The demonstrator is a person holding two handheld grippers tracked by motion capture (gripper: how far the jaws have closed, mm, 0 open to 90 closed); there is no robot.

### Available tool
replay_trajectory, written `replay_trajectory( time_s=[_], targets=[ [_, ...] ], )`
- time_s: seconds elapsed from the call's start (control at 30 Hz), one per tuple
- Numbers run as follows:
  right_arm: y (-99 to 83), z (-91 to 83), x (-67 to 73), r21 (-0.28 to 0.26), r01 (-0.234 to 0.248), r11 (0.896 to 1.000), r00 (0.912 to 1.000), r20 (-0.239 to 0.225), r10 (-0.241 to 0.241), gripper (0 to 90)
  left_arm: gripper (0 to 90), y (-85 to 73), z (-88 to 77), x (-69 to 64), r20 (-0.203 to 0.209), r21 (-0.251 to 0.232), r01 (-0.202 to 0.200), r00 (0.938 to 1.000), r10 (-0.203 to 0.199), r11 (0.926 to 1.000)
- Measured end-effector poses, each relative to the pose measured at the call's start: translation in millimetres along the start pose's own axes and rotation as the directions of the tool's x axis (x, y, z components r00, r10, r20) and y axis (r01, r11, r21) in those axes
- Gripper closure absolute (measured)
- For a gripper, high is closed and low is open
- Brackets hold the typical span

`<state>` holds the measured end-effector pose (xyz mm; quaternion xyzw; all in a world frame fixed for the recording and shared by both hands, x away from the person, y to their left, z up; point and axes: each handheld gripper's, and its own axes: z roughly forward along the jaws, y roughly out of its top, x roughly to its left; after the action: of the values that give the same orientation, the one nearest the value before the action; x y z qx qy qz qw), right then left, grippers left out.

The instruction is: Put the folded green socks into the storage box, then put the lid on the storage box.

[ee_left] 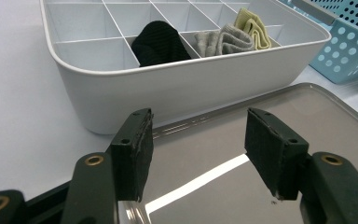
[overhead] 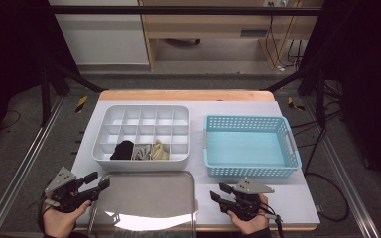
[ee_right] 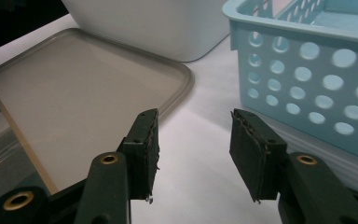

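The metal tray lies bare at the table's near edge, just before the white divided box with three socks, and both the left gripper and right gripper hover open and empty beside it, so sorting looks finished and the next move is probably lifting it away.

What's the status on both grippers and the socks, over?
Left gripper open, empty, over metal tray. Right gripper open, empty, beside blue basket. Three socks sit in divider box front row. Nothing in the way.

Shiny metal tray flat, table's near edge.
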<state>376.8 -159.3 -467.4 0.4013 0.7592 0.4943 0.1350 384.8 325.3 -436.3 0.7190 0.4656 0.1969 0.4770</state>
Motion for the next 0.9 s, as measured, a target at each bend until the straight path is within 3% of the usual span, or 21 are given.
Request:
replay_trajectory(
  time_s=[0.17, 0.6, 0.9],
  targets=[
    [1.6, 3.1, 1.7, 0.006, 0.0, 1.0, 1.0, -0.005, 0.0, 51.5, 40.7, 2.9, -3.4, 5.9, -0.001, -0.013, 0.006, 1.0, -0.006, 0.9999],
    [6.1, 15.2, 10.0, 0.031, 0.002, 1.0, 0.9996, -0.029, -0.001, 53.8, 42.1, 0.0, -2.3, 28.8, -0.04, 0.024, 0.026, 0.9989, -0.025, 0.9994],
    [12.3, 15.2, 16.9, 0.022, 0.015, 1.0, 0.9991, -0.04, -0.015, 56.3, 43.4, -5.8, -9.0, 24.9, -0.044, 0.045, 0.027, 0.9987, -0.025, 0.9986]
  ],
)
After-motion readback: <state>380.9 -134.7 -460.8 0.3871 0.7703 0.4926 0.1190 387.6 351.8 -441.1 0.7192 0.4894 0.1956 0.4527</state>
